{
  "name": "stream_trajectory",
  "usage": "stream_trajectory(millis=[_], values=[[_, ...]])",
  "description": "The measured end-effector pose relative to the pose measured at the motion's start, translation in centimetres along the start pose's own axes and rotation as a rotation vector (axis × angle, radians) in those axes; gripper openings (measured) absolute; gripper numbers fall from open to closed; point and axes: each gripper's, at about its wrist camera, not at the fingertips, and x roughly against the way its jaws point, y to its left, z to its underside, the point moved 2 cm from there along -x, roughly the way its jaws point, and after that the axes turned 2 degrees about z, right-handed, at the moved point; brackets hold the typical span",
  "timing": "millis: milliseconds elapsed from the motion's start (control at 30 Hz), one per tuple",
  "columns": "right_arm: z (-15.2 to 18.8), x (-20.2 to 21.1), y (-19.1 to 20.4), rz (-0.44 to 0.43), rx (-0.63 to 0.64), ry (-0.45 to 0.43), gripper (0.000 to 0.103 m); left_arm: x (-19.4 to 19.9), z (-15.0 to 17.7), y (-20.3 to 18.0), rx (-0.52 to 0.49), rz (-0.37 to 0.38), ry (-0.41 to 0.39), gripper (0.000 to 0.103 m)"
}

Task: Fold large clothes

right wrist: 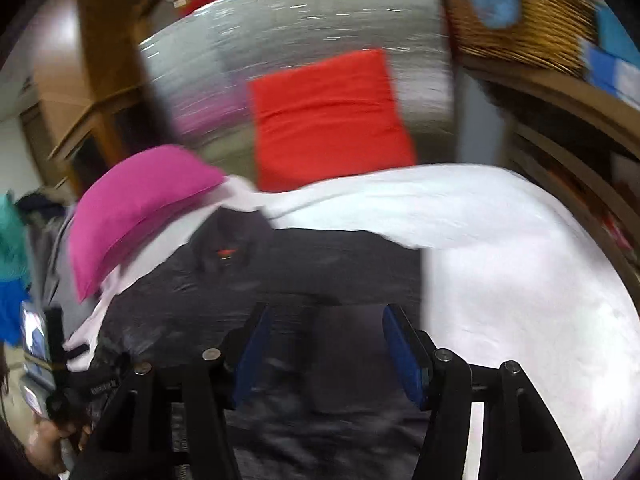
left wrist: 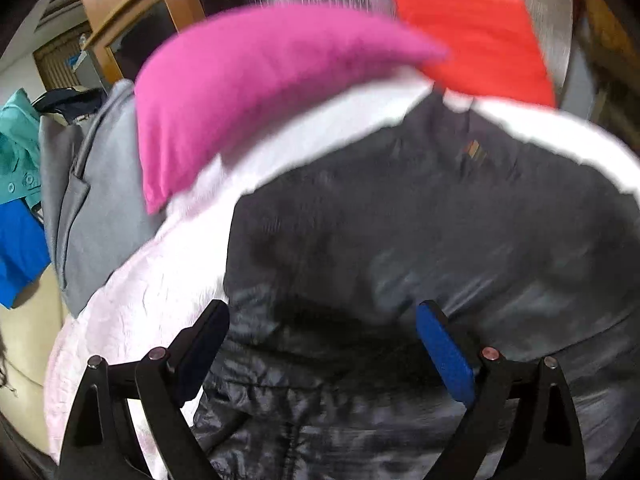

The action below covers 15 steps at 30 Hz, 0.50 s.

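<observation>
Hovering with jaws apart and empty, the left gripper point(left wrist: 322, 344) and right gripper point(right wrist: 326, 344) sit between folds above the dark jacket point(left wrist: 400, 220); next, I judge, comes pinching an edge ahead.

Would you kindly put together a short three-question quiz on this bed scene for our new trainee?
1. True or false: the pink pillow lies to the left of the red pillow in the right wrist view.
2. What does the dark jacket lie on? A) white sheet B) bare floor C) wicker basket
3. Fill in: the right gripper has nothing between its fingers, so it is ____.

Key: 1 true; 2 A; 3 open
</observation>
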Motion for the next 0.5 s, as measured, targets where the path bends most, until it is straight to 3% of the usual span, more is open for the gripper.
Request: stream_trajectory(millis=[100, 233, 367, 433, 500], values=[[1.5, -4.2, 1.8, 0.016, 0.041, 0.072, 0.062, 0.6, -0.6, -1.5, -0.026, 0.029, -0.030, 0.095], [5.3, -9.5, 1.2, 0.123, 0.125, 0.272, 0.061, -3.9, 1.9, -4.3, -0.139, -0.016, 0.092, 0.096], [5.3, -10.0, 1.6, 0.170, 0.181, 0.268, 0.061, -5.2, 3.1, -4.0, -0.092, -0.001, 0.075, 0.101], [5.0, -10.0, 1.6, 0.165, 0.167, 0.281, 0.061, -5.0, 2.5, -3.3, -0.086, 0.030, 0.107, 0.100], [4.3, -9.2, 1.4, 0.138, 0.147, 0.278, 0.061, -3.9, 1.8, -1.9, -0.085, 0.048, 0.083, 0.099]])
